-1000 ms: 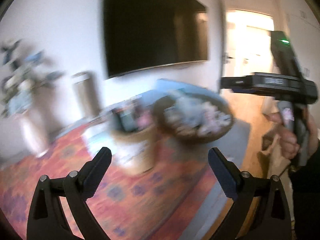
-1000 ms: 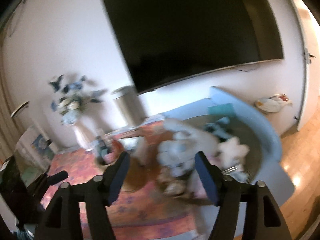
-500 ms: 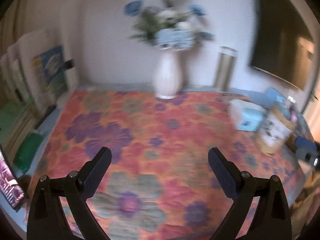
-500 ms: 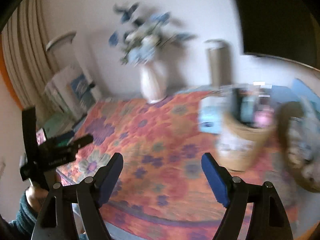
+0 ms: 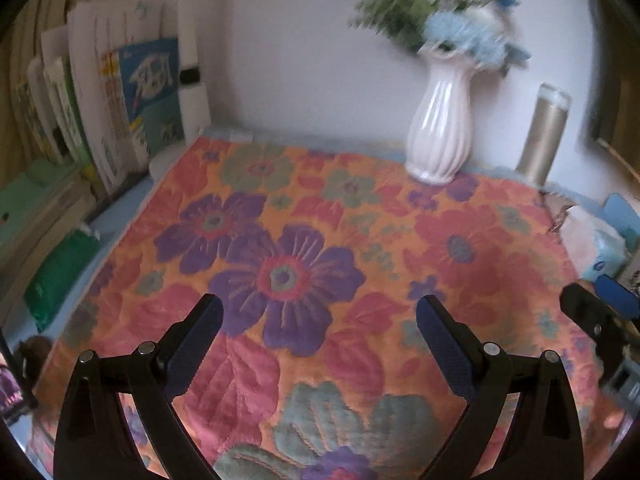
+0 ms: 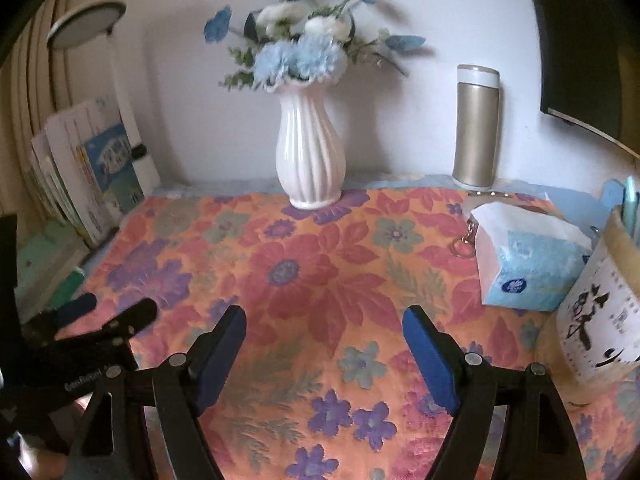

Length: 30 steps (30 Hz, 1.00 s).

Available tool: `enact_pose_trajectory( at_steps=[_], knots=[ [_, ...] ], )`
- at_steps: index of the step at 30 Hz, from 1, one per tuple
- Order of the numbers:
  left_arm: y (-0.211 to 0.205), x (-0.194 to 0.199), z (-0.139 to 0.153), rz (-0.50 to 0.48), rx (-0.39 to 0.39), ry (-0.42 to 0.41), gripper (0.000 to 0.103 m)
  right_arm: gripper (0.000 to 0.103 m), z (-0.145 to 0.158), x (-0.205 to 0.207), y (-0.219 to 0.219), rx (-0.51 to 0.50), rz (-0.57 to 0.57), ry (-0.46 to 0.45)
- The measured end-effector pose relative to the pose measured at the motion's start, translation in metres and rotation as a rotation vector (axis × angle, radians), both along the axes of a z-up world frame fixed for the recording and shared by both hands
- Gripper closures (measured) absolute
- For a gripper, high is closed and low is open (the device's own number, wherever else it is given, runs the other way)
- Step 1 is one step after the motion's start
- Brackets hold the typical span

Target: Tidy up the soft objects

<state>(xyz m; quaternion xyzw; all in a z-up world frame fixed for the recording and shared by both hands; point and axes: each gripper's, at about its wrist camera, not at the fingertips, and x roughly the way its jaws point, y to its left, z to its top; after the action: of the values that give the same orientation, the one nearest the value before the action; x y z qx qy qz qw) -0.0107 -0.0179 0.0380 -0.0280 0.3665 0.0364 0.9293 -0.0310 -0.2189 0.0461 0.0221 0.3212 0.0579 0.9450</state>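
Note:
No soft toy shows in either view now. My left gripper hangs open over the floral cloth, above a purple flower, with nothing between its fingers. My right gripper is also open and empty, over the middle of the floral cloth. A soft pack of tissues lies on the cloth to its right. Each gripper appears at the edge of the other's view: the right gripper at the far right, the left gripper at the far left.
A white ribbed vase of blue flowers and a gold flask stand at the wall. Books lean at the left beside a white lamp. A printed paper container stands at the right edge, and a key ring lies by the tissues.
Both views have swung left and down, away from the television and the round basket of soft toys, onto the floral cloth and vase. The right gripper's jaws stand slightly wider.

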Motion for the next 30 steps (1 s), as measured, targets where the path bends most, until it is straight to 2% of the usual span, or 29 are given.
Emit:
enact_pose_trajectory(
  at_steps=[4, 6, 13, 22, 30],
  knots=[
    [0.008, 0.002, -0.002, 0.050, -0.015, 0.007, 0.006, 0.021, -0.005, -0.002, 0.005, -0.044, -0.003, -0.007],
    [0.008, -0.001, -0.001, 0.058, -0.008, -0.015, 0.006, 0.007, -0.006, -0.005, 0.008, -0.067, -0.012, -0.020],
    [-0.003, -0.002, 0.000, 0.040, 0.056, -0.029, 0.006, 0.002, -0.005, -0.009, 0.012, -0.101, -0.029, -0.042],
    [-0.004, -0.003, 0.001, 0.035, 0.052, -0.023, 0.006, 0.000, -0.008, -0.006, 0.003, -0.049, -0.040, -0.014],
    [-0.003, -0.002, -0.001, 0.035, 0.053, -0.015, 0.006, 0.000, -0.008, -0.006, 0.003, -0.050, -0.041, -0.011]
  ],
)
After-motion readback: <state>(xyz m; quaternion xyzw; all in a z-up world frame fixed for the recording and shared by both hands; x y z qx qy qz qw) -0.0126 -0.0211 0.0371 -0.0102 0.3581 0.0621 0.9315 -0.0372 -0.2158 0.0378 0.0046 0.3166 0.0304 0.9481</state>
